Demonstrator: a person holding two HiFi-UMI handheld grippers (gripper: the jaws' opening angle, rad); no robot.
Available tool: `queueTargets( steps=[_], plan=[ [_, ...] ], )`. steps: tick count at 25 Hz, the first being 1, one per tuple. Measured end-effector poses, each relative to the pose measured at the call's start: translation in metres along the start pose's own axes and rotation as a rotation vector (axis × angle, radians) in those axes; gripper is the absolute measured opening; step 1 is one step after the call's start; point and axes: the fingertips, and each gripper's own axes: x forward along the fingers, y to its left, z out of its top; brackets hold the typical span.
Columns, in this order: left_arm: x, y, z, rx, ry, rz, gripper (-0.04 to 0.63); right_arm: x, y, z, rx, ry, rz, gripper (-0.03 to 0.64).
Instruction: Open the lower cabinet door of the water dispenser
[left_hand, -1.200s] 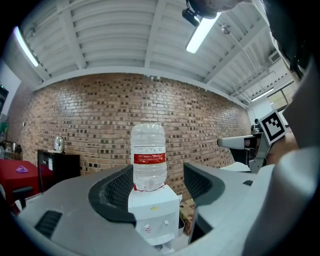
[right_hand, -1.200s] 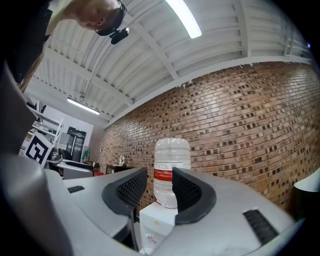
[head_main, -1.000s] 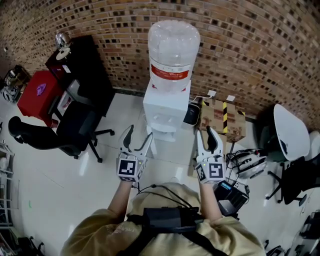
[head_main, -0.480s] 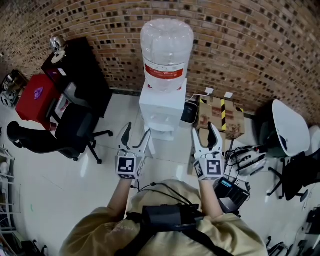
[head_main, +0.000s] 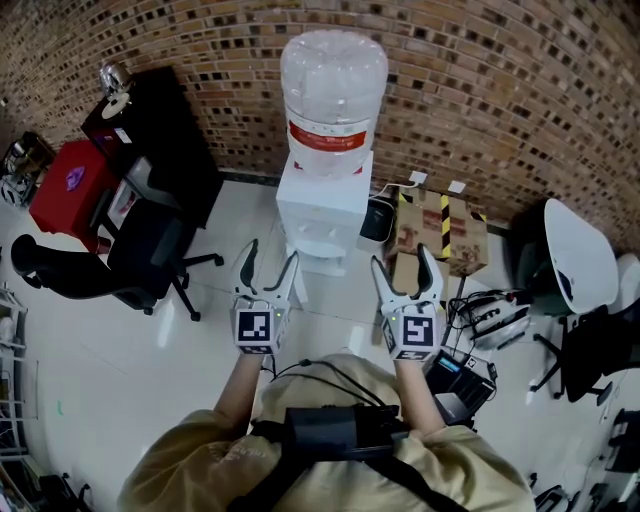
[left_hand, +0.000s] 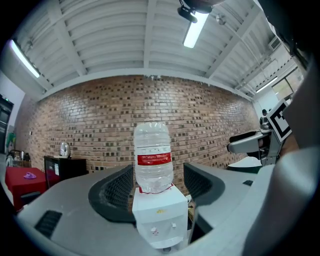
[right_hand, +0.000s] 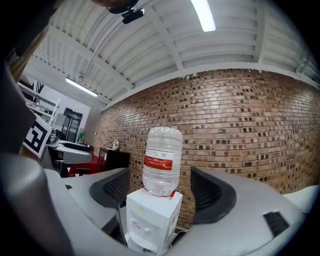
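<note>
The white water dispenser (head_main: 322, 212) stands against the brick wall with a clear bottle (head_main: 333, 85) on top. From above, its lower cabinet door is hidden. Both grippers are held level in front of it, short of touching it. My left gripper (head_main: 270, 258) is open and empty. My right gripper (head_main: 404, 262) is open too; its jaws have just been opening and nothing is between them. In the left gripper view the dispenser (left_hand: 159, 217) shows between the jaws, its lower part cut off. The right gripper view shows the dispenser (right_hand: 150, 215) the same way.
A black office chair (head_main: 130, 255) stands left of the dispenser, with a black desk (head_main: 160, 130) and a red cabinet (head_main: 75, 185) behind it. On the right are a taped cardboard box (head_main: 440, 235), cables and devices (head_main: 480, 330) on the floor, and a white chair (head_main: 580, 265).
The right gripper's jaws have spread from nearly shut to wide apart. Both hands have stayed in about the same place before the dispenser.
</note>
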Motion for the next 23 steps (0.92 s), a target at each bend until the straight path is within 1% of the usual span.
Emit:
queueTargets(
  steps=[5,9,12,16,19,23],
  plan=[
    [0.002,0.002,-0.003,-0.008,0.009,0.002,0.313,0.001,-0.002,0.002,0.032,-0.020,-0.010,0.402],
    [0.004,0.005,-0.003,-0.031,0.023,0.017,0.313,0.003,-0.004,0.002,0.041,-0.017,-0.013,0.402],
    [0.006,0.005,-0.008,-0.019,0.035,0.002,0.313,0.004,-0.004,-0.002,0.039,-0.007,-0.013,0.402],
    [0.009,0.002,-0.008,-0.060,0.045,0.012,0.313,0.004,-0.004,-0.006,0.039,0.001,-0.014,0.402],
    [0.012,-0.001,-0.007,-0.069,0.041,0.005,0.313,0.004,-0.006,-0.010,0.052,0.007,-0.019,0.402],
    [0.014,-0.003,-0.012,-0.043,0.041,-0.022,0.313,0.006,-0.006,-0.011,0.062,0.009,-0.016,0.402]
  ],
)
